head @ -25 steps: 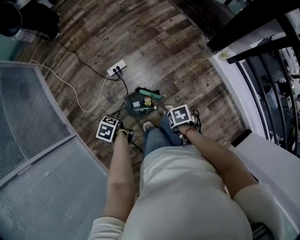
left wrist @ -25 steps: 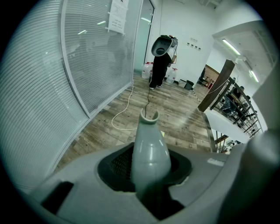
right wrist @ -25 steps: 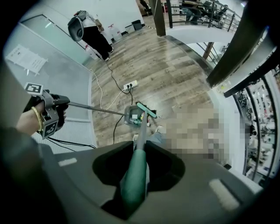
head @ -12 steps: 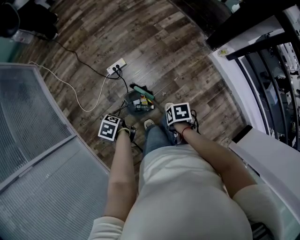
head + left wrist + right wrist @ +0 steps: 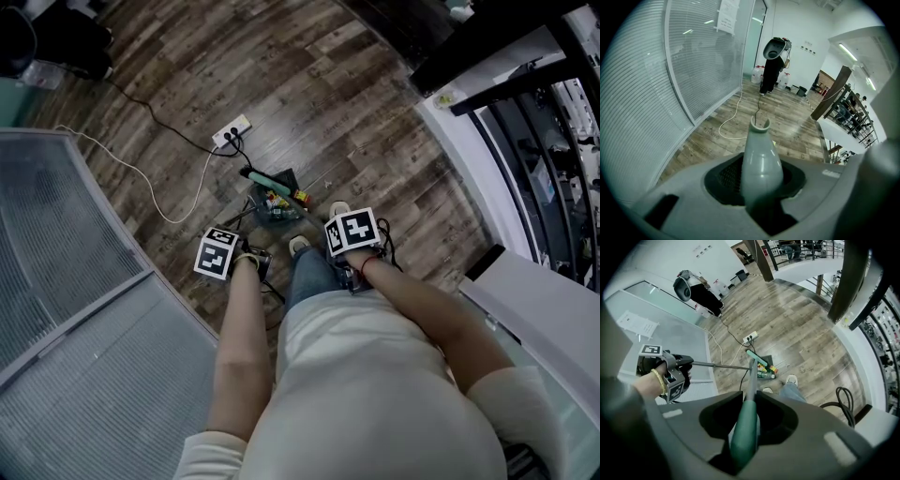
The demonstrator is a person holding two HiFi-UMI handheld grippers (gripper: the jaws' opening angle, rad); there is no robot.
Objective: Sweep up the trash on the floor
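In the head view a dark dustpan (image 5: pixel 274 204) stands on the wood floor before my feet. Several pieces of trash (image 5: pixel 281 201) lie in it, and a yellow-red wrapper (image 5: pixel 301 196) lies at its right edge. The broom's green head (image 5: pixel 263 178) lies across the pan's far left side. My right gripper (image 5: pixel 747 423) is shut on the broom's green handle (image 5: pixel 743 437), which runs down to the head (image 5: pixel 757 358). My left gripper (image 5: pixel 762 180) is shut on the dustpan's grey handle (image 5: pixel 761 157). Its thin metal rod (image 5: pixel 719 365) reaches the pan (image 5: pixel 765 367).
A white power strip (image 5: pixel 232 134) with black and white cables (image 5: pixel 155 187) lies beyond the pan. A glass partition with blinds (image 5: pixel 66 300) stands on the left, a white ledge (image 5: pixel 548 314) on the right. My shoes (image 5: pixel 297 247) are just behind the pan. A black cable coil (image 5: pixel 843 404) lies at the right.
The broom head has swept leftward across the dustpan, from its right side to its far left. The right gripper has shifted slightly left with it; the left gripper has barely moved.
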